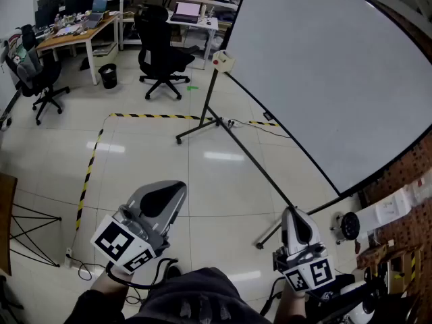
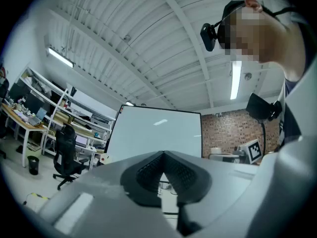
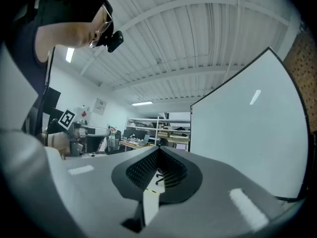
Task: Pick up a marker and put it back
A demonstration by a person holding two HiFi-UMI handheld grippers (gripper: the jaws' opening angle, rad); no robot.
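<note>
Head camera: looked steeply down past your chest at the floor (image 1: 202,174), with the left gripper (image 1: 165,196) and right gripper (image 1: 297,223) close at the bottom edge. Left gripper view: sat tight behind its jaws, tipped slightly up, facing the whiteboard (image 2: 153,133) nearly square-on. Right gripper view: equally tight, level, with the whiteboard along its right side. All three views shared that board.
</note>
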